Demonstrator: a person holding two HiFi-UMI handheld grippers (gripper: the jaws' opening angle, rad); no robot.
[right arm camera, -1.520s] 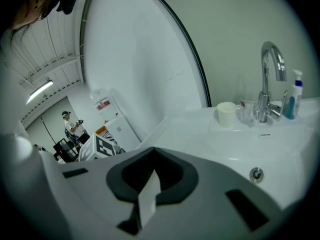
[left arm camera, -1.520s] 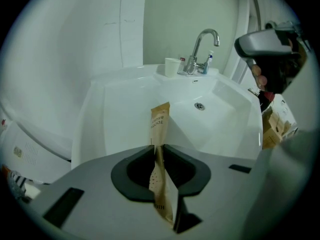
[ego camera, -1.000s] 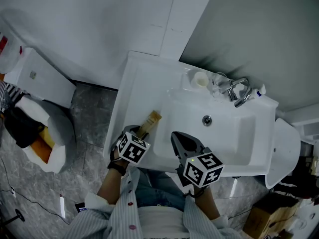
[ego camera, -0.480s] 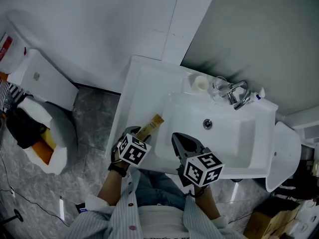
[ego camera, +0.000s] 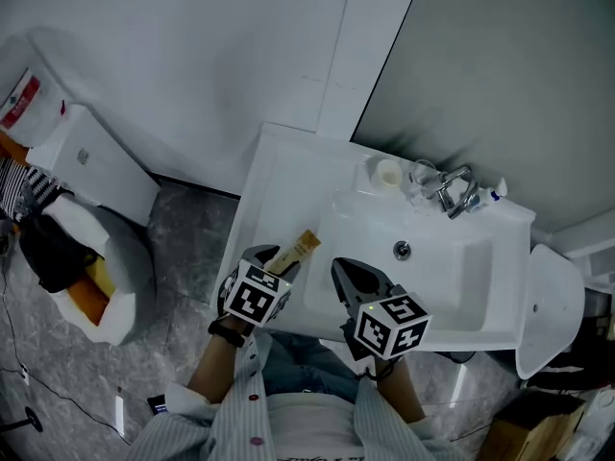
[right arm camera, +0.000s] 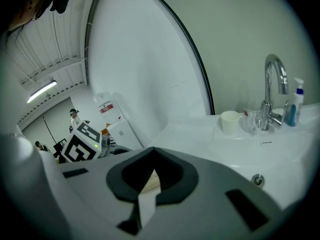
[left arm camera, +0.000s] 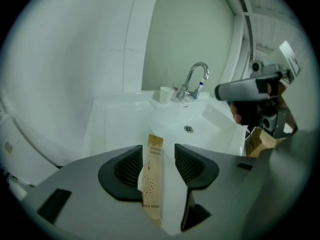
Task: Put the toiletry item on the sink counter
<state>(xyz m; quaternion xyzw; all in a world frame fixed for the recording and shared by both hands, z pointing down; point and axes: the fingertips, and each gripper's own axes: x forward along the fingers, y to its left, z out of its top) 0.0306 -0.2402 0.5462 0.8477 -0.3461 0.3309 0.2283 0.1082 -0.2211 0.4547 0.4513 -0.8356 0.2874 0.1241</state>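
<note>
Logging the left gripper [ego camera: 277, 260]: its jaws have just been opening and stand wide, the packet [ego camera: 300, 246] loose between them, leaning on one pad, above the counter [ego camera: 279, 182] left of the basin [ego camera: 452, 267]. We read this as release. Right gripper [ego camera: 342, 267] clenched, idle.

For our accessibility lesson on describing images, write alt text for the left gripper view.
A tan toothbrush packet stands between the jaws of the left gripper, which have just been opening and stand apart; it leans toward the left pad. Beyond lies the white sink counter with its basin, a chrome faucet and a small cup at the back.
</note>
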